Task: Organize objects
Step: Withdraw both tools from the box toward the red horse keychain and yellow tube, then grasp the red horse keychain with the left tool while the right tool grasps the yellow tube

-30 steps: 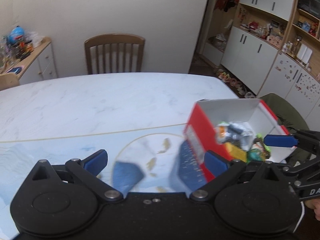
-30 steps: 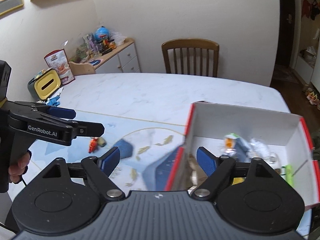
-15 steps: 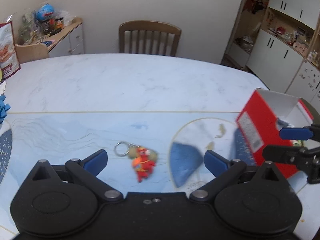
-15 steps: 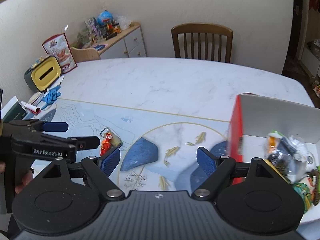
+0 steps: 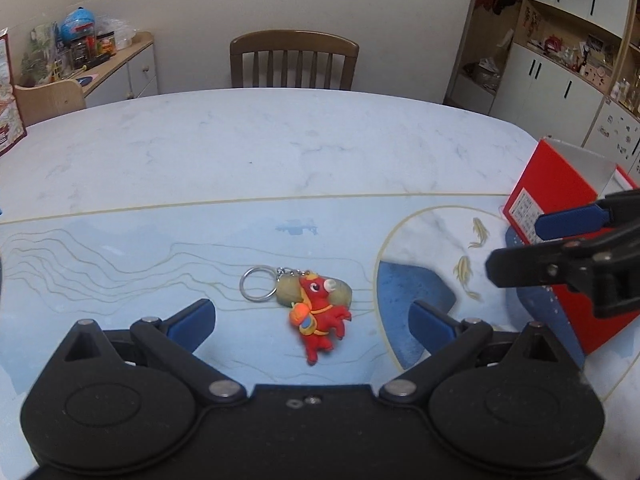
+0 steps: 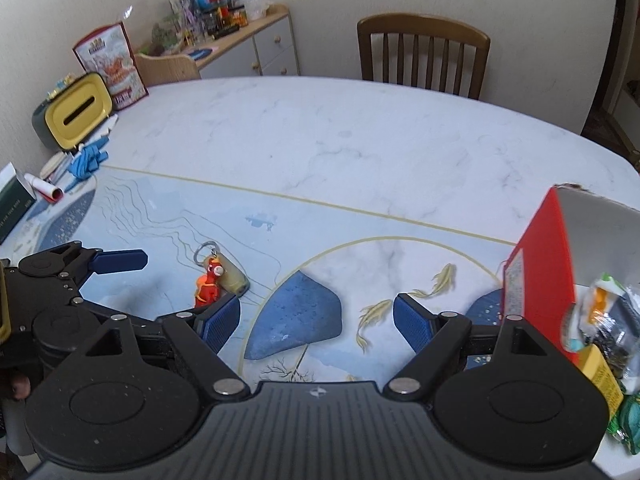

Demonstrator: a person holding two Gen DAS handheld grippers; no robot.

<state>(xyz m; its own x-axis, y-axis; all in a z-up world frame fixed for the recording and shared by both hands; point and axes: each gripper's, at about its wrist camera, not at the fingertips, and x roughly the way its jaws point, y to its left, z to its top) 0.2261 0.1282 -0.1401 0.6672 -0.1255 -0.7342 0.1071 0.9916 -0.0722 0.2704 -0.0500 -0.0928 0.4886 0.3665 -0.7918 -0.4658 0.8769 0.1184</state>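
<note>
One item left out: keychain (image 5: 316, 312) lying loose on the desk (image 5: 280, 152), a red horse figure with a beige charm and a metal ring, touching neither pair of tongs.
Left tongs (image 5: 310, 318): spread wide and empty, hovering just above the desk with the keychain sitting between the two blue pads, nothing gripped yet.
Right tongs (image 6: 316, 318): likewise released and holding nothing, hanging over the printed blue rock and fish on the desk mat, between the keychain and the box.
Box (image 6: 540, 280): red outside, pale inside, standing at the right edge of the desk, well apart from the keychain.
Already stowed: several packets and small wrapped things (image 6: 600, 320) resting inside the box, so judging most of the sorting done.
Remaining: closing on the keychain, lifting it and carrying it across to the box, apparently the last loose piece on the mat.
Not part of the job, by the look of it: yellow tissue holder (image 6: 76, 116) and blue cloth (image 6: 88, 158) sitting at the far left of the desk.
Risk: ring and chain dangling or slipping if only the figure's edge gets pinched.
</note>
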